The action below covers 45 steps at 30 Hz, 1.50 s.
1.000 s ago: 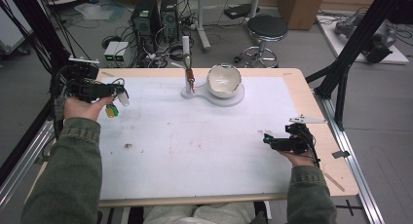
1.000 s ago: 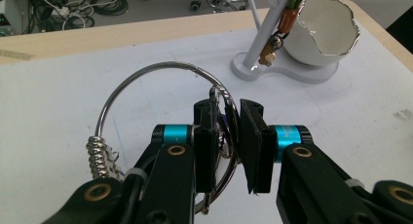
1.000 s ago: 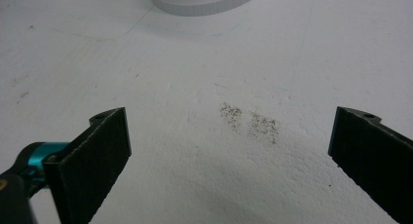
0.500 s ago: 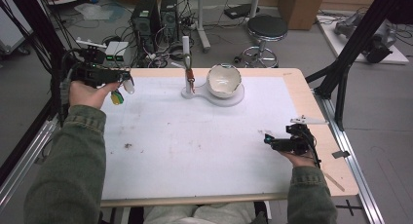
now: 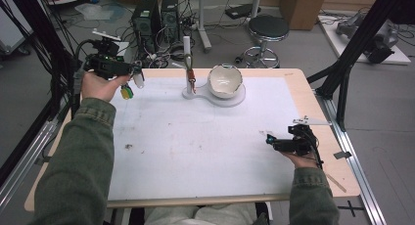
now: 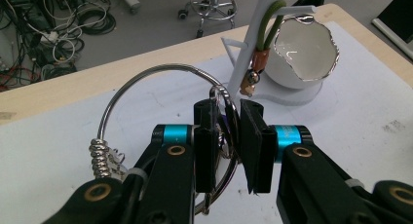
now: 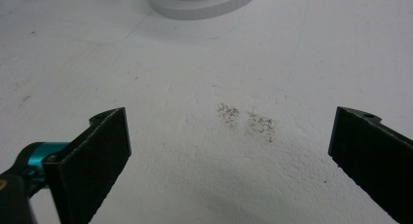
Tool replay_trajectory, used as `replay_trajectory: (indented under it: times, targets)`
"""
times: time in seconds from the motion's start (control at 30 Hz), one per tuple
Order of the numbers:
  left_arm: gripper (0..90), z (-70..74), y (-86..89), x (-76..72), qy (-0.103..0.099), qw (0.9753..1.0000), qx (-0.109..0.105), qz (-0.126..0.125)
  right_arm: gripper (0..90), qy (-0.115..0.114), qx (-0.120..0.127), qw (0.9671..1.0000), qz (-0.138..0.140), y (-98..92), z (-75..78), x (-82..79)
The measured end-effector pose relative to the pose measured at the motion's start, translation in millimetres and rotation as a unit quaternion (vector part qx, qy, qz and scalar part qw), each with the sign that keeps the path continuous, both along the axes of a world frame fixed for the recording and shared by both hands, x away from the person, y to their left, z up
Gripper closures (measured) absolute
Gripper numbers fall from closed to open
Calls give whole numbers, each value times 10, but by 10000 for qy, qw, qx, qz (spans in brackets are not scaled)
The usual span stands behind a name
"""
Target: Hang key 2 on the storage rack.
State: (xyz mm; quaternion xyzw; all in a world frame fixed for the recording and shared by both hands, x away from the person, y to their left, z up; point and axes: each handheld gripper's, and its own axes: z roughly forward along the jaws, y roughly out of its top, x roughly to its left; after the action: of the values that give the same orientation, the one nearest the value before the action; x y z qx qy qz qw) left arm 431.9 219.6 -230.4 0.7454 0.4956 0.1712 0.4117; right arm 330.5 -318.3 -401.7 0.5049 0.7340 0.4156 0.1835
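My left gripper [image 5: 133,74] hangs above the table's back left corner, shut on a metal key ring [image 6: 146,75]. The ring carries a small coil [image 6: 99,158]; a yellow-green tag [image 5: 127,92] and a white tag [image 5: 140,79] dangle under the jaws. In the left gripper view the jaws [image 6: 228,112] pinch the ring's wire and face a white stand [image 6: 253,44] with a hook. Something small and orange-brown [image 6: 257,63] hangs on green wires from that stand. Beside it sits a white bowl [image 5: 225,80]. My right gripper [image 5: 268,138] rests low at the table's right, open [image 7: 229,131] over the bare white mat.
Stand and bowl share a white base [image 5: 230,101] at the back middle of the white mat [image 5: 195,137]. Behind the table are computer towers [image 5: 154,14], loose cables and a stool [image 5: 268,27]. Black frame struts [image 5: 352,58] rise at the right.
My left gripper has risen and moved toward the table's back edge with the key ring in it. The right gripper has stayed put.
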Motion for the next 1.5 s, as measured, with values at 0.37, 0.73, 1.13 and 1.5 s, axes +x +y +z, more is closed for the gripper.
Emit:
replay_trajectory:
  times: [0.37, 0.73, 1.13, 1.5]
  targets:
    - [768, 4, -184, 200, 14, 9999, 34, -112, 7, -148, 18, 9998, -140, -20, 26, -30]
    - [768, -1, -304, 426, 15, 9998, -16, -206, 7, -269, 87, 9991, -314, -77, 51, -60]
    - [768, -118, -447, 646, 109, 9989, -129, -428, 7, -273, 95, 9992, -290, -79, 52, -71]
    - [768, -241, -554, 782, 167, 9980, -278, -543, 7, -247, 78, 9992, -289, -80, 46, -76]
